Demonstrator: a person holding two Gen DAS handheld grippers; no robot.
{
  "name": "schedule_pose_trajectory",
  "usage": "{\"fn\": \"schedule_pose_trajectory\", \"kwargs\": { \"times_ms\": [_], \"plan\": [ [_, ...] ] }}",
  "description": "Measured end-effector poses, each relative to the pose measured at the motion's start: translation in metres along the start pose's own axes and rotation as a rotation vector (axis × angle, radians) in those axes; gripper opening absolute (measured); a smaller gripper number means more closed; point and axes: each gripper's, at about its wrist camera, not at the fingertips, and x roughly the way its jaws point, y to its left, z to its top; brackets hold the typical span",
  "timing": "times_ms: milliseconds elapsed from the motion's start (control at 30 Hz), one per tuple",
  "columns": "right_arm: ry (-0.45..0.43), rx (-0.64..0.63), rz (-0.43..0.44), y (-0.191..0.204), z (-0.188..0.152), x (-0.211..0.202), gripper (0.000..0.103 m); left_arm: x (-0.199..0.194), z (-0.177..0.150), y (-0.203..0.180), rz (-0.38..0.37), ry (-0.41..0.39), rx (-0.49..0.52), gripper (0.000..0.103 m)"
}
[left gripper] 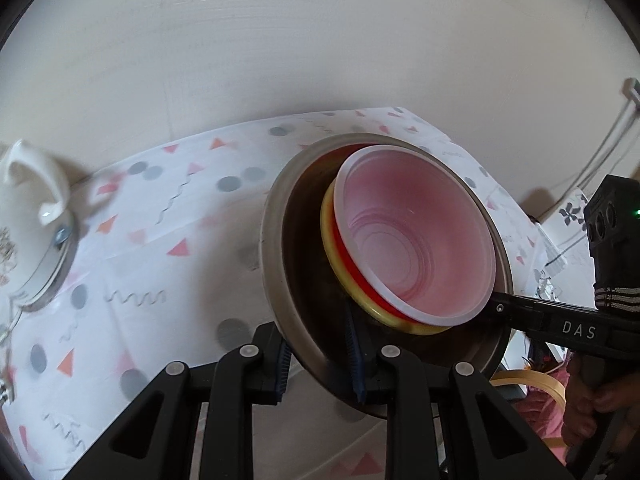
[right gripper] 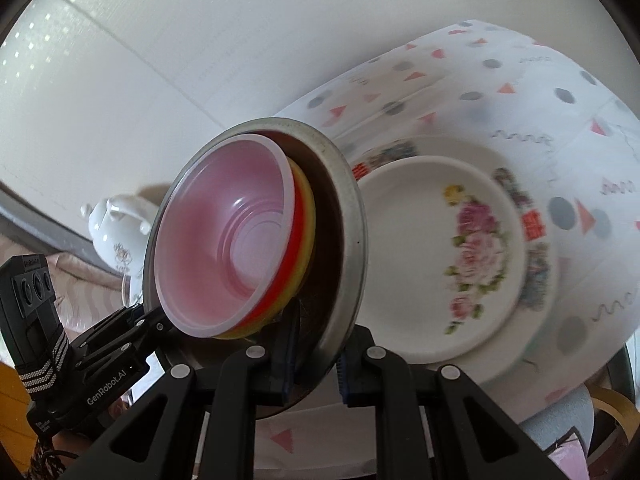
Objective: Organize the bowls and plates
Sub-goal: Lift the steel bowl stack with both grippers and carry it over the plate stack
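Both grippers hold one metal bowl (left gripper: 280,248) by its rim, lifted above the table. Nested in it are a yellow bowl (left gripper: 344,280), a red bowl (left gripper: 360,280) and a translucent white bowl (left gripper: 416,240) on top. My left gripper (left gripper: 320,364) is shut on the near rim. My right gripper (right gripper: 316,364) is shut on the opposite rim of the metal bowl (right gripper: 352,216); the white bowl (right gripper: 228,232) shows there too. A floral plate (right gripper: 472,256) lies on a larger patterned plate (right gripper: 536,280) on the table.
The table carries a white cloth (left gripper: 160,216) with triangles and dots. A white teapot (left gripper: 32,216) stands at the left; it also shows in the right wrist view (right gripper: 116,236). A white wall is behind. Tape rolls (left gripper: 532,388) lie off the right edge.
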Motion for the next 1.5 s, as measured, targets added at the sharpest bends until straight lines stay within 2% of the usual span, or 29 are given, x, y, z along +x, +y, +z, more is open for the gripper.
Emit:
{"fn": "schedule_pose_trajectory", "kwargs": {
  "times_ms": [333,767,1500],
  "plan": [
    [-0.042,0.067,-0.045,-0.03,0.006,-0.018,0.016,0.023,0.017,-0.037,-0.04,0.03,0.052,0.024],
    [-0.058,0.147,-0.081,-0.07,0.01,-0.029,0.016,0.053,0.031,-0.064,-0.074,0.084,0.072,0.024],
    [-0.032,0.187,-0.113,-0.085,0.008,-0.012,0.016,0.078,0.026,-0.063,-0.065,0.14,0.053,0.025]
  ]
}}
